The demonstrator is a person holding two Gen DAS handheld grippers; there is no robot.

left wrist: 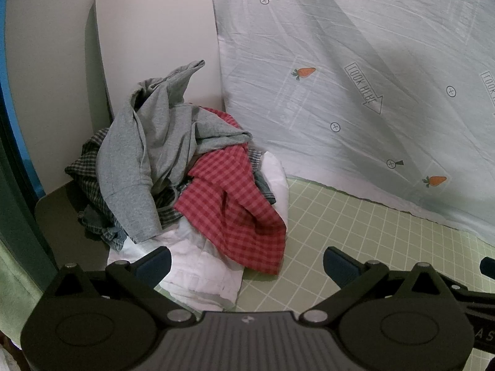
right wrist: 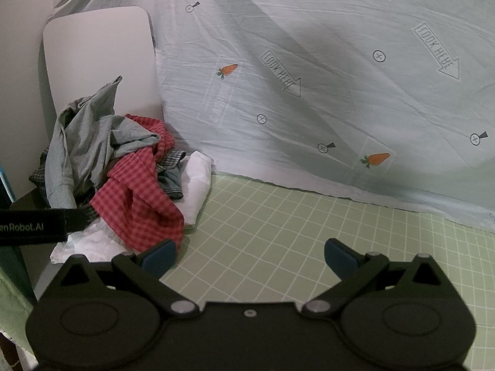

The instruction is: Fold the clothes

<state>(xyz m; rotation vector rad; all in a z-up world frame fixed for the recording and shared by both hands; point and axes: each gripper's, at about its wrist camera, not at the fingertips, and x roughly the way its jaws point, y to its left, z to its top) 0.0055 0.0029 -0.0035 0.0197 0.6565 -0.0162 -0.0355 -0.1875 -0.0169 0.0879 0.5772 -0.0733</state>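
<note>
Left black hand-held gripper (left wrist: 247, 265) at bottom centre of the left wrist view, blue-padded fingers (left wrist: 156, 264) spread wide, holding nothing. Left finger hanging over the near edge of a crumpled white cloth (left wrist: 201, 275); contact not clear. Right finger over bare light-green mat with a white grid (left wrist: 355, 232).

Right black hand-held gripper (right wrist: 250, 256) at bottom centre of the right wrist view, likewise spread wide and empty, both fingers over the same green mat (right wrist: 278, 225), just right of the clothes pile.

Heap of unfolded clothes at left centre of both views: grey knit long-sleeved top (left wrist: 148, 154) uppermost, red-and-pink checked shirt (left wrist: 238, 213) spilling toward the mat, dark green checked fabric (left wrist: 85, 170) and faded blue denim piece (left wrist: 108, 235) beneath, white cloth lowest. Behind the heap, upper left, a pale rounded-corner board (left wrist: 154, 40) leaning upright. Across the upper right, a pale blue sheet printed with carrots and arrows (left wrist: 355, 61), draping onto the mat's far edge. At the left edge of the right wrist view, a black bar with white lettering (right wrist: 34, 225) crossing in front of the pile.
</note>
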